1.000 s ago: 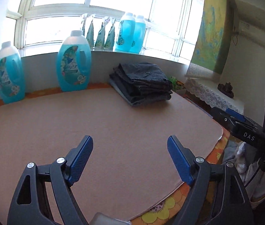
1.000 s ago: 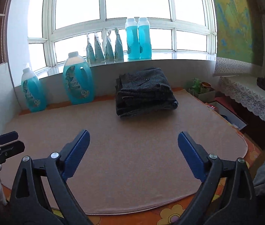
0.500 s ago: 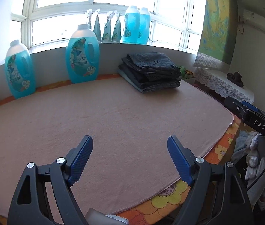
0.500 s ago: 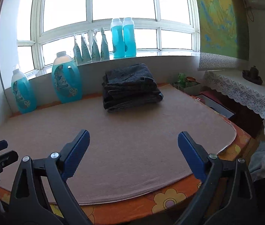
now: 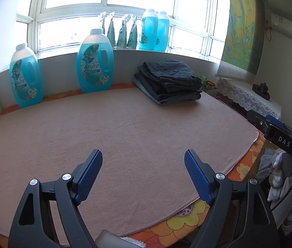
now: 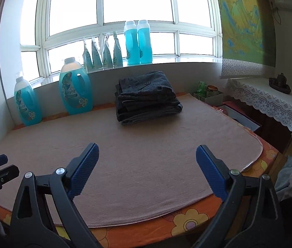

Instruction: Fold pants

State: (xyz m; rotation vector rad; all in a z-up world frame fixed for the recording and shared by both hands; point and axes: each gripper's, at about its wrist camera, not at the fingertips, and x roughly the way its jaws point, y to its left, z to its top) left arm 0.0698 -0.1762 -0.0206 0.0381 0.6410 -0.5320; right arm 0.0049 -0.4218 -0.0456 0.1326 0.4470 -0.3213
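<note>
Both grippers hover with jaws wide and empty, a little farther forward over the table than half a second ago.

The left gripper [image 5: 143, 161] and right gripper [image 6: 147, 155] face the folded pants [image 6: 147, 98] stacked at the far edge of the pink mat [image 6: 146, 150], beside two blue detergent bottles [image 6: 75, 86]; the right gripper body reads "DAS".

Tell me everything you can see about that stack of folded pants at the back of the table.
The stack of folded pants holds several dark garments: charcoal, coarse-woven fabric on top with a small button showing, and bluish-grey, denim-like layers below. Folded flat into rough rectangles, its edges are slightly staggered. It rests on the pinkish-brown mat near the far edge, below the window sill, right of the large blue detergent bottle. Neither gripper touches it.
</note>
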